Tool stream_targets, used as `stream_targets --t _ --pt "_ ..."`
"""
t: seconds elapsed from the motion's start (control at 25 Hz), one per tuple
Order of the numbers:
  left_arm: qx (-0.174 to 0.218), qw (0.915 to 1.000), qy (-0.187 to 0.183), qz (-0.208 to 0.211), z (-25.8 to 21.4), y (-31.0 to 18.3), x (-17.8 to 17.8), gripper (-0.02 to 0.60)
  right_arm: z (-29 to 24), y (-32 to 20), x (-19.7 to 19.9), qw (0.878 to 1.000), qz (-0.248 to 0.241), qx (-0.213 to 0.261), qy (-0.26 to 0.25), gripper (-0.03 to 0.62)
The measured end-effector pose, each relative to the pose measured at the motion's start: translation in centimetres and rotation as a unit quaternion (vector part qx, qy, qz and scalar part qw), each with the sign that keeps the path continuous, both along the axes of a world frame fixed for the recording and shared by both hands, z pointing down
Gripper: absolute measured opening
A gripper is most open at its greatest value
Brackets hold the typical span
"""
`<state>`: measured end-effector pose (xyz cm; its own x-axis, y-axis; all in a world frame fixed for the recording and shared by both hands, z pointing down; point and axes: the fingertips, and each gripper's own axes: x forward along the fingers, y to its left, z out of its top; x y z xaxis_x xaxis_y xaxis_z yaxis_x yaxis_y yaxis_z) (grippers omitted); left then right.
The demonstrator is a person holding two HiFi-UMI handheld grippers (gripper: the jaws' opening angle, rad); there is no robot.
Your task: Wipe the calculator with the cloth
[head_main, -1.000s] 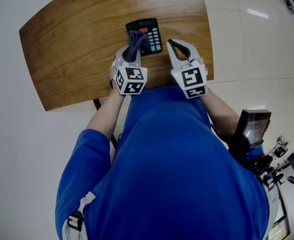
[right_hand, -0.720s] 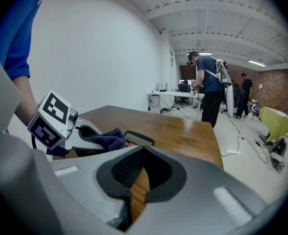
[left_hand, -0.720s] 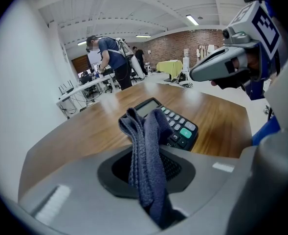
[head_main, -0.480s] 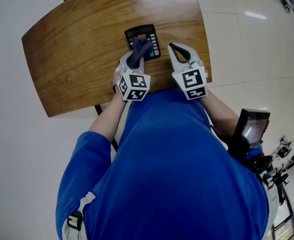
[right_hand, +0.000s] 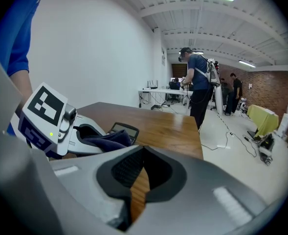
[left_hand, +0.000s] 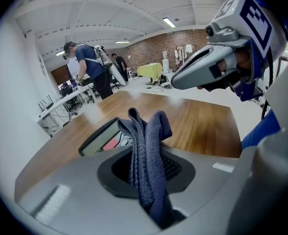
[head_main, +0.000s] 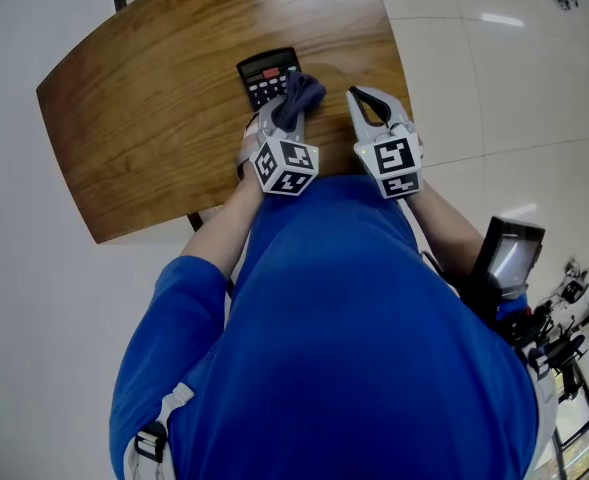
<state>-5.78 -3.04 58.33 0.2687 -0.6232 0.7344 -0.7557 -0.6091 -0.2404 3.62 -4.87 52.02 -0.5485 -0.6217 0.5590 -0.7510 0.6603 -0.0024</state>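
– Cloth [head_main: 302, 93], where is it?
– The left gripper [head_main: 282, 116] has it. Its jaws pinch the dark blue cloth in the middle. The loose end sticks out past the tips.
– And the calculator [head_main: 262, 76]?
– It lies flat on the brown wood worktop [head_main: 144, 118]. It is black with a grey screen and a red key. The cloth end is at its near right corner. I cannot tell if the two touch.
– What does the left gripper view show?
– The cloth [left_hand: 146, 151] stands up between the jaws in two folds. The calculator [left_hand: 102, 137] peeks out behind it, to the left.
– What about the right gripper [head_main: 359, 100]?
– It is just beside the left one, over the worktop near the right edge. Its jaws are pressed together at the tips and hold nothing. Only wood shows through the small gap lower down.
– Can it see the other things?
– Yes. In the right gripper view the left gripper [right_hand: 97, 137] is on the left with the cloth [right_hand: 107, 140] in it. The calculator [right_hand: 125, 128] is just past the cloth.
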Motion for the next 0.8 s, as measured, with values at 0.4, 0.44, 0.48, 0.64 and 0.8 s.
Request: stream_targets --t 0.4,0.44,0.48,0.64,0.8 --pt "-0.011 0.9989 -0.002 -0.047 0.3 1.5 -4.3 0.066 -0.1 1.0 -2.2 1.0 -0.029 -0.003 -0.007 0.003" --pt "-0.012 0.9985 -0.001 -0.053 0.2 1.6 -4.7 0.066 -0.2 1.1 -2.4 0.999 -0.031 -0.003 -0.008 0.003" --pt "-0.013 0.9982 0.0 -0.059 0.2 1.7 -5.1 0.066 -0.2 1.1 -2.5 0.999 -0.033 -0.002 -0.008 0.003" --pt "-0.016 0.9965 0.003 -0.082 0.3 2.0 -6.6 0.066 -0.3 1.2 -2.8 0.999 -0.036 -0.003 -0.01 0.003" --pt "-0.02 0.9955 -0.001 -0.093 0.4 2.2 -7.7 0.066 -0.4 1.2 -2.7 0.999 -0.031 -0.005 -0.014 0.003"
